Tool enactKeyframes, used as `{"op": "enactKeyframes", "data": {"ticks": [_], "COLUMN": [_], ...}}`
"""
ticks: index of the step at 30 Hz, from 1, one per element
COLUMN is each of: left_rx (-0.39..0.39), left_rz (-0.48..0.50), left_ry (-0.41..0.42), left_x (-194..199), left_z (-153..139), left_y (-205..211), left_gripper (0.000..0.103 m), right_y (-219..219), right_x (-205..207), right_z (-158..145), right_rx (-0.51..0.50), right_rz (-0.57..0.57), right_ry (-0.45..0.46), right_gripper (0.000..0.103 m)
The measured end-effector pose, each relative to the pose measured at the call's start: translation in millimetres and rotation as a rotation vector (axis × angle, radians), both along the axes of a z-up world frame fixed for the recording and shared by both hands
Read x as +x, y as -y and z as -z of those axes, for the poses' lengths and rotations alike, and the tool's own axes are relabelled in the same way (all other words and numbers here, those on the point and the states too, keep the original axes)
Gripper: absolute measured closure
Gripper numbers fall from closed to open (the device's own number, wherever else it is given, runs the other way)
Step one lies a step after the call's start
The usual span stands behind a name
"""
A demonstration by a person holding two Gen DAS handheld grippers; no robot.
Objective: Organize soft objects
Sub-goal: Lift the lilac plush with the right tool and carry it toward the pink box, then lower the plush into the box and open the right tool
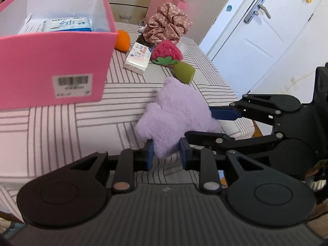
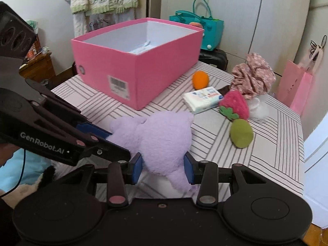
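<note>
The left gripper pinched one narrow lobe of the purple plush while the right gripper clamped a thicker part of it, both jaws pressed into the fur above the striped table. That thin left-hand pinch could have slipped, leaving the toy swinging from one side. Farther off, the sagging plush might have caught the near rim of the pink box and dropped outside it.

Left gripper angling downward, blue pads pinching a purple plush toy, right gripper angling downward, clamping the same toy from the opposite side
</note>
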State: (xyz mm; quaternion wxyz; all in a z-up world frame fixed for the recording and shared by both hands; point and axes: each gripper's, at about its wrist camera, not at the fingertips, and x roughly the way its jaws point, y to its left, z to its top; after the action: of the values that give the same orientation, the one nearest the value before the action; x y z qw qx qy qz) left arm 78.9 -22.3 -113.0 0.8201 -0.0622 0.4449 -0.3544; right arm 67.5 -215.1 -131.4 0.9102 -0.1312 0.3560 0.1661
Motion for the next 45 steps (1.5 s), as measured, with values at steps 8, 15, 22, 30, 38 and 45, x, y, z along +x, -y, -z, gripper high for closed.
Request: {"op": "enactKeyframes", "data": {"ticks": [8, 15, 22, 30, 38, 45], "left_rx": [-0.017, 0.012, 0.028, -0.032, -0.052, -0.094], "left_rz": [0.010, 0.007, -0.023, -0.053, -0.119, -0.225], "left_ry": [0.013, 0.011, 0.101, 0.193, 0.252, 0.327], "left_x": [-16, -24, -31, -15, 31, 62], "left_z": [-21, -41, -70, -97, -120, -130], "left_y": [-39, -68, -87, -94, -98, -113], "left_gripper": [0.078, 0.078, 0.078, 0.078, 0.078, 0.078], "right_y": [-32, -58, -74, -76, -80, -91], "right_x": [-17, -26, -23, -10, 39, 90], "right_z": [-19, -35, -56, -85, -114, -134], "right_rx": [0.002, 0.025, 0.081, 0.080, 0.087, 0.135], "right_rz": [-0.042, -0.073, -0.093, -0.092, -0.093, -0.147], "right_ry": [0.011, 0.001, 0.016, 0.110, 0.157, 0.205], "right_gripper": [0.056, 0.056, 0.056, 0.056, 0.056, 0.056]}}
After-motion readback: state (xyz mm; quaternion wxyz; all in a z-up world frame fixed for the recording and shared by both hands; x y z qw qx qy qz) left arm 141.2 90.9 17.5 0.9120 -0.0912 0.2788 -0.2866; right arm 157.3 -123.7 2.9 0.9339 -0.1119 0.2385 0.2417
